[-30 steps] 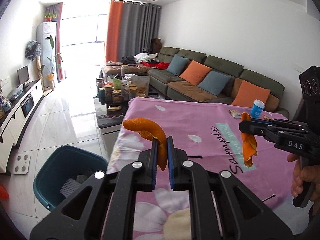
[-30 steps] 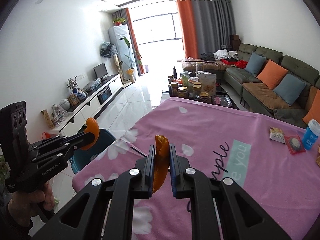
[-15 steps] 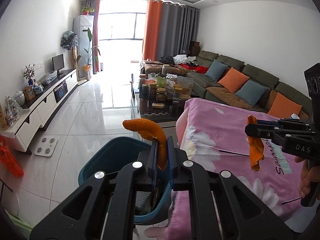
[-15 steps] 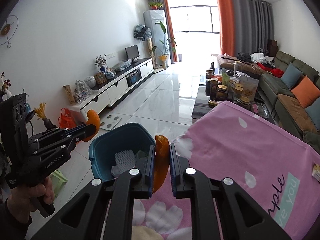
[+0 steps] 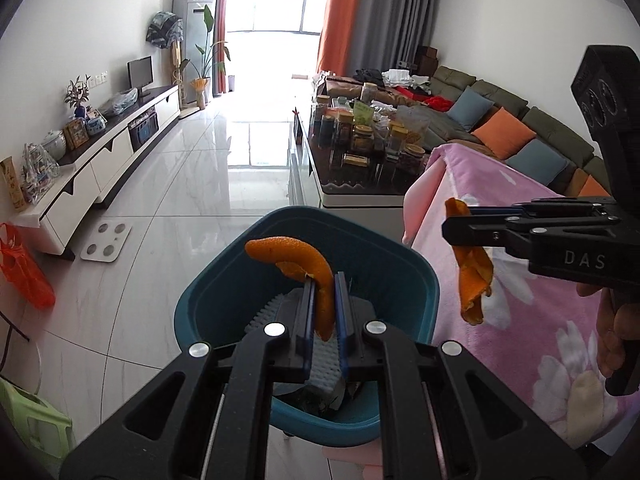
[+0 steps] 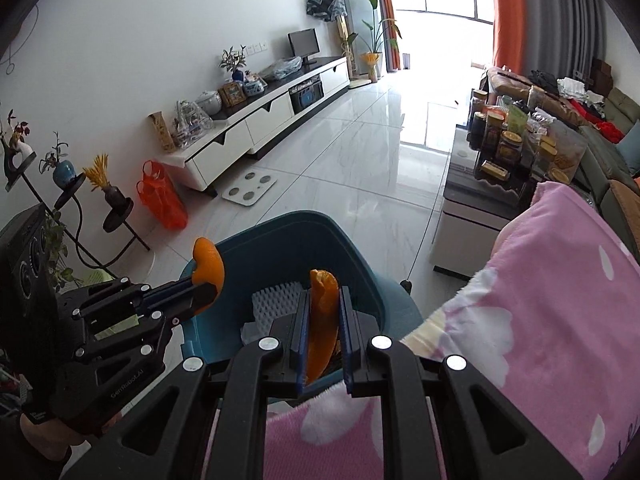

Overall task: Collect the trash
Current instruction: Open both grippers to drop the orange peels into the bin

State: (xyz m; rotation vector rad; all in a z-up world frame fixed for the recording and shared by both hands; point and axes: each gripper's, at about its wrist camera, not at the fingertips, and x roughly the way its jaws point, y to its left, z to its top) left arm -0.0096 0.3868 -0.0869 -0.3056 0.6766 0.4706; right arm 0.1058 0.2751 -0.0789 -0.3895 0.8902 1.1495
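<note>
Moved since a second ago: both views have swung off the pink-blanketed counter (image 6: 560,300) toward the floor; the teal bin (image 5: 400,280), then low at the left edge, now sits right under both grippers
Left gripper (image 5: 322,312): jaws clamped together on a curled orange peel (image 5: 296,256), whose free end arches up and to the left above the fingertips
Right gripper (image 6: 323,320): jaws clamped on a second orange peel (image 6: 322,300), a flatter strip standing upright between the pads and hanging below them
Why held so: each peel is pinched near its middle, so it cannot slip in transit; both grippers tilt downward over the bin's mouth, which looks like lining up for a drop
Where the trash is: both peels in the air, one over the bin's opening, the other near its rim on the counter side, neither touching it
Bin contents: a white foam net (image 6: 276,300) and some dark scraps lie at the bottom
Peel look: bright orange, pitted skin outside, paler inside, edges torn and ragged, thin and limp
Stage, as I judge it: carry is about done; release is not yet made
Risk: right peel hangs close to the blanket edge and could catch there
</note>
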